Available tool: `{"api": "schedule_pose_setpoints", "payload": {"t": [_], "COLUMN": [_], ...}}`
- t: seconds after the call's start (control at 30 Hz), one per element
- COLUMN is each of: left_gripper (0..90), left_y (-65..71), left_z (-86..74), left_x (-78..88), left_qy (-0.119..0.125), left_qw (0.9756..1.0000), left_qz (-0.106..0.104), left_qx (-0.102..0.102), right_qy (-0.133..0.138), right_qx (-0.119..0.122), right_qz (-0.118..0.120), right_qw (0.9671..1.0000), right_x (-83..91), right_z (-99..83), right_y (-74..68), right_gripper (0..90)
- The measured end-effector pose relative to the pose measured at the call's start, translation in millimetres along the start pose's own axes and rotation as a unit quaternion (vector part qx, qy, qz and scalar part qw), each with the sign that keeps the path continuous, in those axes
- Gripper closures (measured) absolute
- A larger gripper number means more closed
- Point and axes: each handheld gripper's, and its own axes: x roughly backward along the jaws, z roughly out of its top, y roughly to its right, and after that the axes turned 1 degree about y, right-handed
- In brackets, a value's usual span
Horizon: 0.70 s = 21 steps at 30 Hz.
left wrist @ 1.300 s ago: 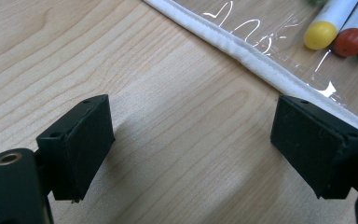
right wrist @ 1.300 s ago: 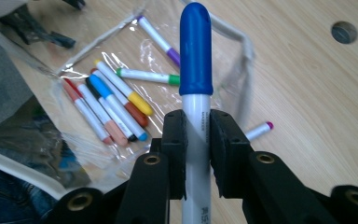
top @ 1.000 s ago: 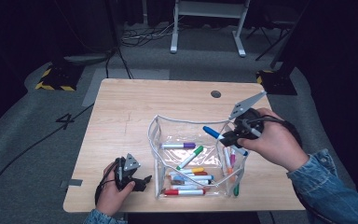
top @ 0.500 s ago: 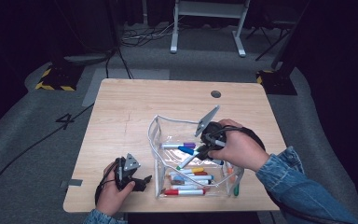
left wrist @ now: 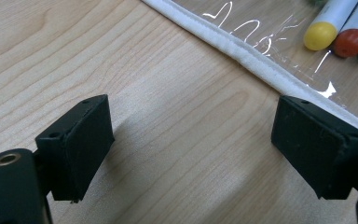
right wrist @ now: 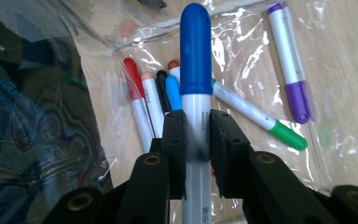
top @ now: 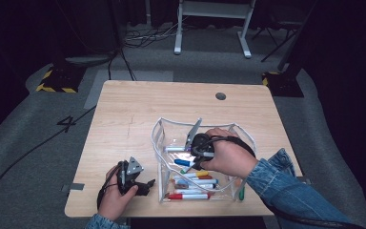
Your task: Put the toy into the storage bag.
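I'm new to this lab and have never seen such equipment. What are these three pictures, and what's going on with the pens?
A person stands at a wooden table with a hand-held two-jaw gripper in each hand. The high view looks down from above; the other two come from cameras riding on the grippers. The right gripper is shut on a blue-capped marker, held inside a clear plastic bin where other markers lie. The left gripper rests open on the table beside the bin, holding nothing.

Your right gripper (top: pixel 194 160) sits inside the pouch (top: pixel 158 143), a marker (right wrist: pixel 195 93) between its jaws above other markers (top: pixel 190 183). Your left gripper (top: pixel 140 183) rests on the table (top: pixel 133 109), just left of the pouch.
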Motion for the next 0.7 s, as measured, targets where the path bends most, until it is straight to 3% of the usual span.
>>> {"api": "schedule_pose_setpoints", "payload": {"t": [0.3,0.37,0.47,0.53,0.7], "left_gripper": [13.0,13.0,13.0,13.0,13.0], "left_y": [-0.1,-0.1,0.0,0.0,0.0], "left_z": [0.1,0.0,0.0,0.0,0.0], "left_x": [0.2,0.1,0.1,0.1,0.0], "left_qy": [-0.002,-0.001,-0.001,-0.001,0.0], "left_qw": [1.0,1.0,1.0,1.0,1.0], "left_qz": [0.0,0.0,-0.001,-0.001,-0.001], "left_qx": [-0.001,-0.001,0.0,-0.001,0.0], "right_qy": [-0.042,-0.042,-0.034,-0.014,0.05], "right_qx": [0.019,0.014,0.02,0.011,-0.008], "right_qz": [0.052,0.062,0.052,0.044,-0.003], "right_qw": [0.9976,0.9971,0.9979,0.9989,0.9987], "right_x": [-37.4,-43.9,-46.3,-42.1,-9.6], "right_z": [5.0,3.8,2.5,1.9,-1.9], "right_y": [-0.6,0.1,0.8,0.5,1.8], "right_gripper": [76.3,68.5,59.1,53.3,50.2]}}
